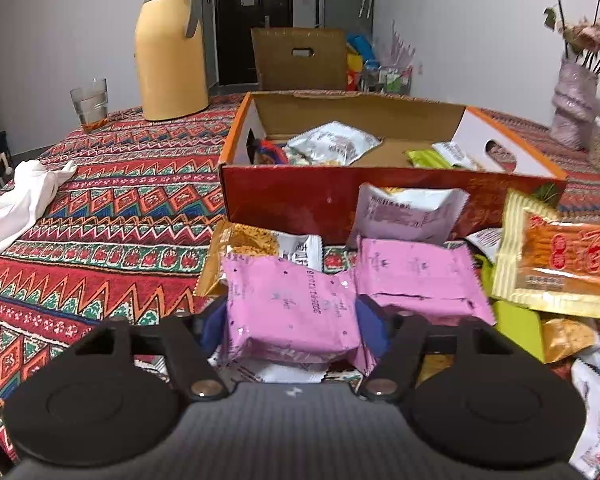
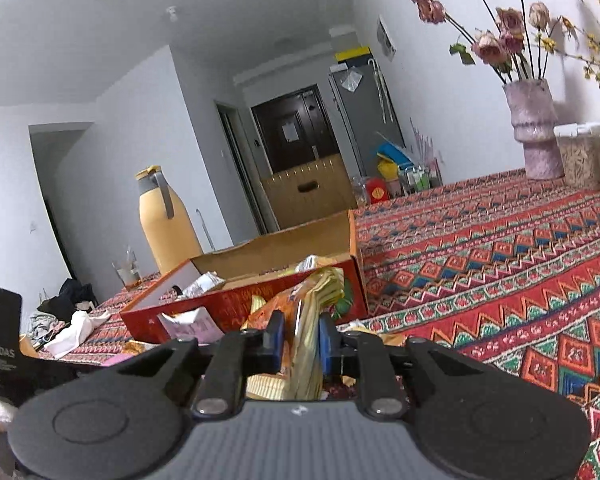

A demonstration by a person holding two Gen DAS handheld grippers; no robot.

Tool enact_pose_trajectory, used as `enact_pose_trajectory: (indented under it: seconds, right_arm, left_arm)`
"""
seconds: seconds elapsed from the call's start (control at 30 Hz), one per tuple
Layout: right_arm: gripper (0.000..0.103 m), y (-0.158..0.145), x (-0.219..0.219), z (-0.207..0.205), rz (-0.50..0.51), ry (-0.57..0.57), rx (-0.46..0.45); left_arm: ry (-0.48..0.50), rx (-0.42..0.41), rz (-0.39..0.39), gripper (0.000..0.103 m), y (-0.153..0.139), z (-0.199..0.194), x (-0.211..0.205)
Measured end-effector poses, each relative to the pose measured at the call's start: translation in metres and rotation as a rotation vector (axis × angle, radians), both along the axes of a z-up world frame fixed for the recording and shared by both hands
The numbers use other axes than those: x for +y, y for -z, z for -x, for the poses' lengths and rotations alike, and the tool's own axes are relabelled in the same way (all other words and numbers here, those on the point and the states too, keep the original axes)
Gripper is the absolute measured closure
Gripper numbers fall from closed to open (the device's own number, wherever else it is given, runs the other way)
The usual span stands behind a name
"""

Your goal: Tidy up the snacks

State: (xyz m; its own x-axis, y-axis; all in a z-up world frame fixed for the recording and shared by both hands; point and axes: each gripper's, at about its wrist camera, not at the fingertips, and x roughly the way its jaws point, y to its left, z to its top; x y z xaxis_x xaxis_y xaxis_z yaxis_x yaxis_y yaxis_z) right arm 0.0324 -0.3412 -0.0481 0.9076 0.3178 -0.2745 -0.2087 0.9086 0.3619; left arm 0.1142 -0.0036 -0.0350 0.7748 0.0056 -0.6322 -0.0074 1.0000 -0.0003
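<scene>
My left gripper looks clamped on a pink snack packet, pads probably touching. Right gripper pinches a yellow-orange snack bag near the cardboard box.

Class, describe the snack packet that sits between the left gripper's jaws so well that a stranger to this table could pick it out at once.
Start at the open cardboard box on the patterned tablecloth; loose snacks lie in front of its red wall. Nearest the camera is a pink packet, between the left gripper jaws. A second pink packet lies to its right, but only the first is framed by the blue pads and shows a printed code.
</scene>
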Motion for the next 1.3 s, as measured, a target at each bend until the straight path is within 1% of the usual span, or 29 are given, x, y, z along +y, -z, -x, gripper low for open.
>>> enact_pose_trajectory:
  seconds: [0.07,0.17,0.23,0.27,0.33,0.6,0.67,0.77,0.9,1.03,1.1,1.13,1.17,1.2,1.23,1.27,1.3]
  right_arm:
    - [0.086,0.001,-0.002,-0.001,-0.015,-0.001,0.001]
    - [0.087,-0.002,-0.001,0.0,-0.022,-0.008,-0.016]
    - [0.087,-0.005,0.001,0.003,-0.026,-0.016,-0.036]
    - [0.088,-0.008,0.001,0.002,-0.028,-0.017,-0.043]
    - [0.088,-0.01,0.0,0.004,-0.035,-0.013,-0.053]
    - [0.089,-0.02,-0.002,0.013,-0.062,-0.004,-0.095]
    - [0.089,-0.024,-0.001,0.016,-0.066,-0.007,-0.109]
    - [0.089,-0.03,0.002,0.018,-0.068,-0.013,-0.13]
    - [0.089,-0.039,0.004,0.017,-0.074,-0.017,-0.15]
    - [0.089,-0.042,0.006,0.014,-0.075,-0.02,-0.156]
    - [0.089,-0.041,0.005,0.013,-0.075,-0.019,-0.15]
    - [0.089,-0.039,0.005,0.013,-0.076,-0.018,-0.145]
    - [0.089,-0.039,0.004,0.013,-0.076,-0.017,-0.142]
    - [0.089,-0.038,0.004,0.013,-0.076,-0.014,-0.14]
    - [0.089,-0.037,0.002,0.014,-0.077,-0.011,-0.138]
    - [0.089,-0.036,0.001,0.014,-0.077,-0.009,-0.136]
    - [0.089,-0.035,0.0,0.015,-0.077,-0.007,-0.134]
  left_arm:
    - [-0.001,-0.013,0.013,0.047,-0.004,0.004,0.003]
    - [0.004,-0.03,0.016,0.055,-0.01,0.008,0.006]
    - [0.002,-0.049,0.011,0.07,-0.015,0.011,0.007]
    - [0.002,-0.059,0.018,0.073,-0.019,0.013,0.009]
    - [0.008,-0.073,0.031,0.076,-0.023,0.016,0.011]
    - [0.026,-0.139,0.041,0.086,-0.042,0.028,0.008]
    - [0.032,-0.156,0.041,0.091,-0.048,0.031,0.007]
    - [0.038,-0.18,0.039,0.101,-0.056,0.034,0.005]
    - [0.035,-0.217,0.035,0.102,-0.067,0.036,0.006]
    - [0.035,-0.216,0.047,0.101,-0.068,0.034,0.011]
    - [0.045,-0.182,0.076,0.09,-0.064,0.031,0.014]
    - [0.051,-0.168,0.094,0.068,-0.06,0.03,0.017]
    - [0.063,-0.165,0.108,0.037,-0.057,0.031,0.018]
    - [0.058,-0.167,0.105,0.024,-0.054,0.033,0.017]
    - [0.052,-0.172,0.09,0.015,-0.051,0.036,0.016]
    - [0.063,-0.17,0.076,0.015,-0.047,0.038,0.013]
    - [0.08,-0.156,0.084,0.015,-0.045,0.038,0.012]
